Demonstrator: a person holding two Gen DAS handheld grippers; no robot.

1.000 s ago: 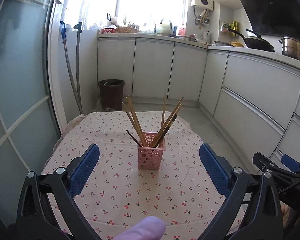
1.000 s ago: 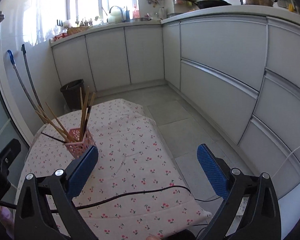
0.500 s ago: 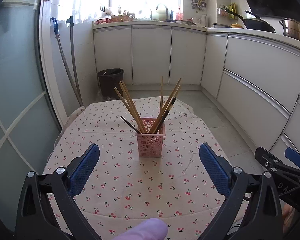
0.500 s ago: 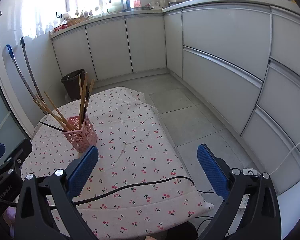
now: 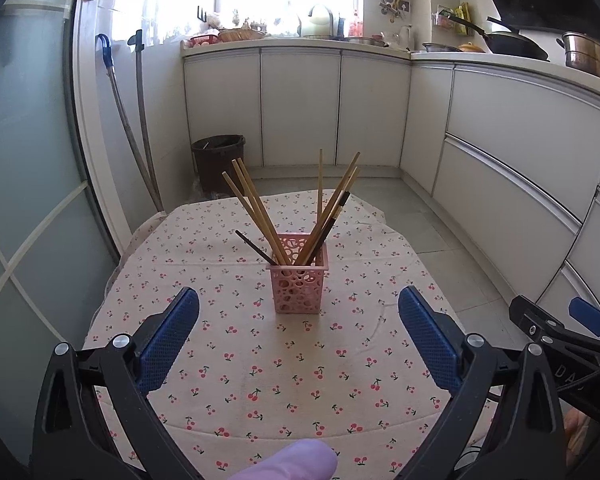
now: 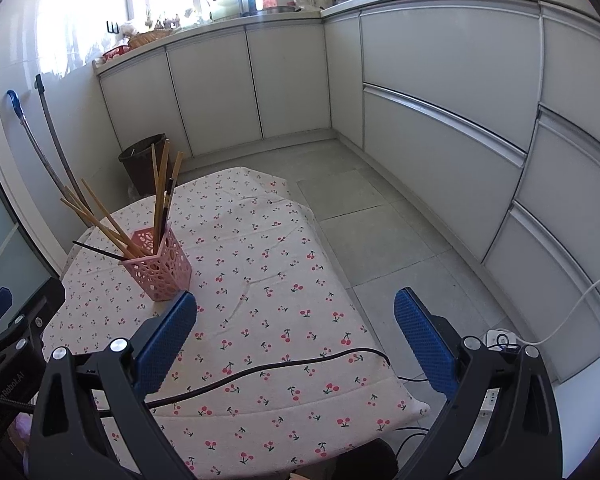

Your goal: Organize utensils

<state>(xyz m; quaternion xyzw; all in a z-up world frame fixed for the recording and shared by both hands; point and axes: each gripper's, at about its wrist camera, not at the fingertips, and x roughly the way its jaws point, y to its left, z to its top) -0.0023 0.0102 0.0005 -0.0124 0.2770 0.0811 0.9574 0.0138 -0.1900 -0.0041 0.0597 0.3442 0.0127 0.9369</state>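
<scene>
A pink perforated basket (image 5: pixel 299 286) stands on the cherry-print tablecloth (image 5: pixel 300 380) and holds several wooden and dark chopsticks (image 5: pixel 260 210) fanned upward. My left gripper (image 5: pixel 299 330) is open and empty, just in front of the basket. My right gripper (image 6: pixel 296 334) is open and empty over the table's right side, with the basket (image 6: pixel 158 266) and chopsticks (image 6: pixel 160 196) to its left. The left gripper's body (image 6: pixel 12 332) shows at the left edge of the right wrist view; the right gripper's body (image 5: pixel 560 332) shows at the right edge of the left wrist view.
A black cable (image 6: pixel 260 372) lies across the table's near edge. A dark bin (image 5: pixel 219 160) stands on the floor beyond the table, with mop handles (image 5: pixel 140 128) leaning on the wall. White cabinets (image 6: pixel 440 120) run along the back and right. A power strip (image 6: pixel 500 340) lies on the floor.
Both views have tilted down and drawn slightly closer to the table; the basket sits lower and larger in the left wrist view. Both grippers stay open.
</scene>
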